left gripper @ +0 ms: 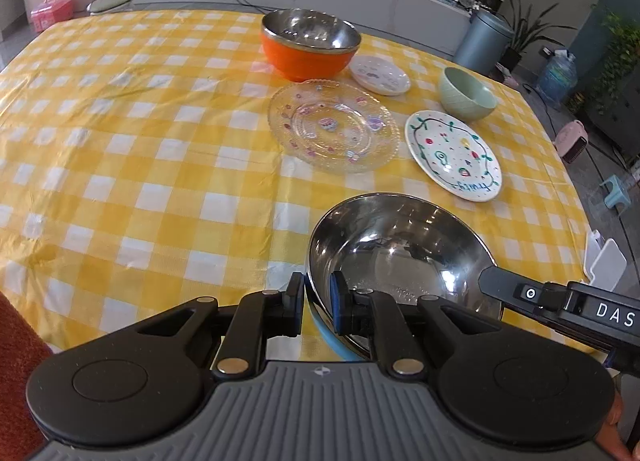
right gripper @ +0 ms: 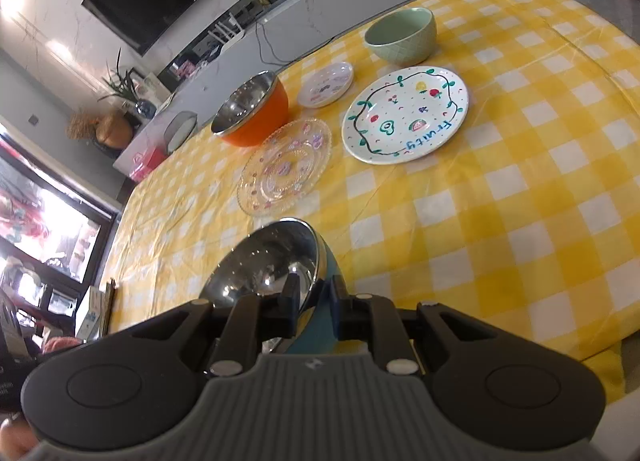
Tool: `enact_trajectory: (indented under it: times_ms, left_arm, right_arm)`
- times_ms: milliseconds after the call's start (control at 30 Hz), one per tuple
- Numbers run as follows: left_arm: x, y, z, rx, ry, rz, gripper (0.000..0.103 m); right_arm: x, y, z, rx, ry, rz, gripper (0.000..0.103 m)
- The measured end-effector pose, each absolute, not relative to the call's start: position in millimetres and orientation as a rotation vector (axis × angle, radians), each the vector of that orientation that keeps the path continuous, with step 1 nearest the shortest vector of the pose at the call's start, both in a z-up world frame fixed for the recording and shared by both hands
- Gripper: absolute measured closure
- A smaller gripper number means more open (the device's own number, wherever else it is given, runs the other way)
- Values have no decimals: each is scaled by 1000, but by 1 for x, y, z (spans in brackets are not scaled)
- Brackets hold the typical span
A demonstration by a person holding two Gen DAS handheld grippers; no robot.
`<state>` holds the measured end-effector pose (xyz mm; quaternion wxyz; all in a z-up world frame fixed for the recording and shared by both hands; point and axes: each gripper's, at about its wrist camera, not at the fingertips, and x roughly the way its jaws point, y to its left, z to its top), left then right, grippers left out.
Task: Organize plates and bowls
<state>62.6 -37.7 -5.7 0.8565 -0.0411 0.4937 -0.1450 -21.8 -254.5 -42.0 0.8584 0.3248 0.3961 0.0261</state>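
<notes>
Near the checked tablecloth's [left gripper: 120,133] edge, both grippers' fingers pinch the steel bowl's [left gripper: 400,245] rim.

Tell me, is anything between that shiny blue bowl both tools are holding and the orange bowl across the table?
Partly. The blue bowl is gripped by the left tool and right tool. The glass plate lies flat between it and the orange bowl. Carried above the table, nothing visible blocks it.
</notes>
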Motion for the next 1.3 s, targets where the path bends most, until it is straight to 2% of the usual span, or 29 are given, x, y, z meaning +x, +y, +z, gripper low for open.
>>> enact_trajectory:
  times_ms: [300, 700, 867, 967, 1100, 1300]
  left_arm:
    - [71, -34, -7, -81, 964, -286, 89]
    - [70, -28, -13, -87, 973, -298, 89]
    - [71, -26, -12, -110, 977, -307, 84]
    - [69, -26, -10, -115, 974, -305, 80]
    - [66, -23, -5, -136, 949, -307, 77]
    - [53, -28, 26, -54, 835, -330, 72]
  right_arm:
    - [-7, -242, -44, 637, 779, 44, 89]
    - [-1, -236, -56, 629, 844, 46, 89]
    - [-1, -237, -57, 641, 841, 62, 83]
    - [-3, -237, -56, 641, 825, 70, 68]
    - [-6, -234, -52, 605, 795, 67, 62]
    - [-17, -238, -45, 590, 720, 25, 62]
